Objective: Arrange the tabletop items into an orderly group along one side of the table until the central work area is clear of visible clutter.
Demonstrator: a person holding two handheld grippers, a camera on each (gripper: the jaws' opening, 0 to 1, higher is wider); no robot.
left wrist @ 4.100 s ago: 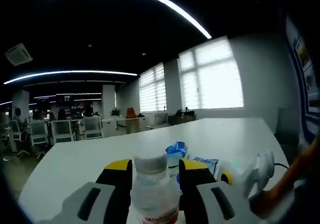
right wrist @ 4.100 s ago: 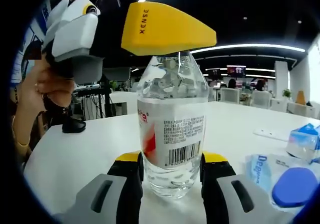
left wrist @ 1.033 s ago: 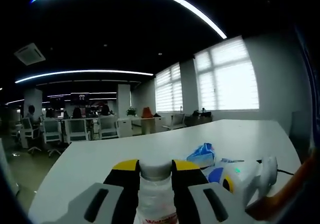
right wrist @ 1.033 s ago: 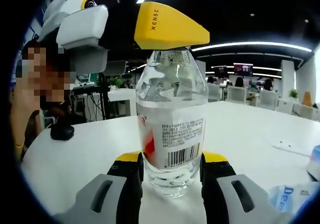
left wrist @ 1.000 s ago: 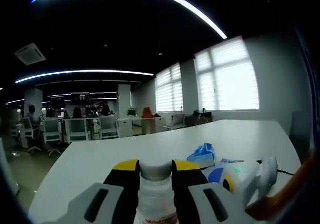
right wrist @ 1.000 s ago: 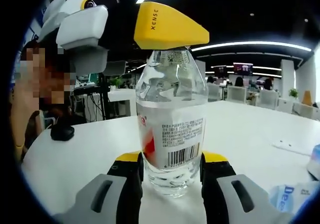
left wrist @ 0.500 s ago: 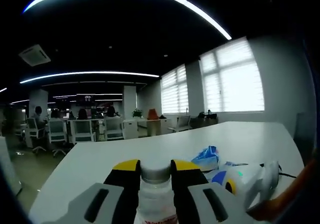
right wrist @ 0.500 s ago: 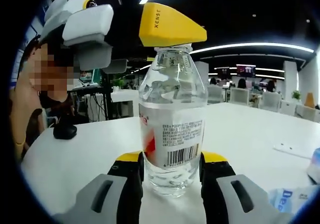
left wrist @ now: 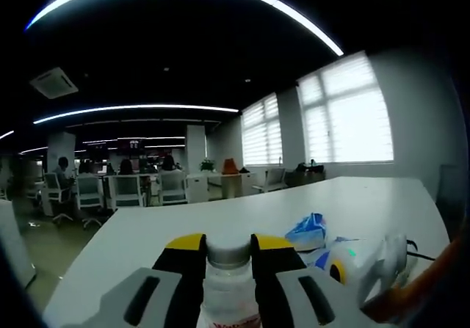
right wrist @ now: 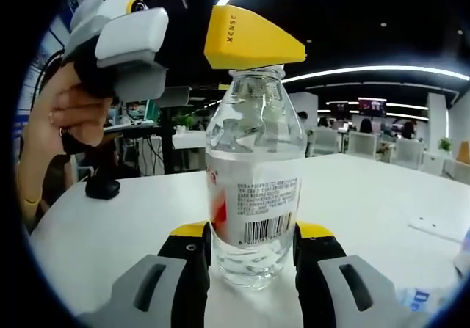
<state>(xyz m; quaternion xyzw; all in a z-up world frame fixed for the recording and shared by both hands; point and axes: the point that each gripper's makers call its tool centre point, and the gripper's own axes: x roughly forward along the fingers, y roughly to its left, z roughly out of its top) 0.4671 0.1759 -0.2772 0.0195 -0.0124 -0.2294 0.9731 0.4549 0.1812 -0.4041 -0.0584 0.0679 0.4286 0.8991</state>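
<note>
A clear water bottle (right wrist: 253,188) with a red and white label stands upright on the white table (right wrist: 110,232). My right gripper (right wrist: 253,234) is shut on its lower body, one jaw on each side. My left gripper (left wrist: 228,246) is shut on the bottle's white cap (left wrist: 228,251). In the right gripper view the left gripper (right wrist: 250,58) comes down over the bottle's top with a yellow jaw, and a hand (right wrist: 70,111) holds its grey body. In the left gripper view the right gripper (left wrist: 360,265) shows low at the right.
Blue and white packets (left wrist: 308,232) lie on the table just behind the bottle, and one shows at the lower right (right wrist: 422,297) of the right gripper view. A small black object (right wrist: 103,187) sits near the far left edge. A white sheet (right wrist: 440,229) lies at the right. Office chairs stand beyond the table.
Both grippers keep their hold on the bottle. Both cameras have drifted a little, so the background and the packets have shifted slightly in the views.
</note>
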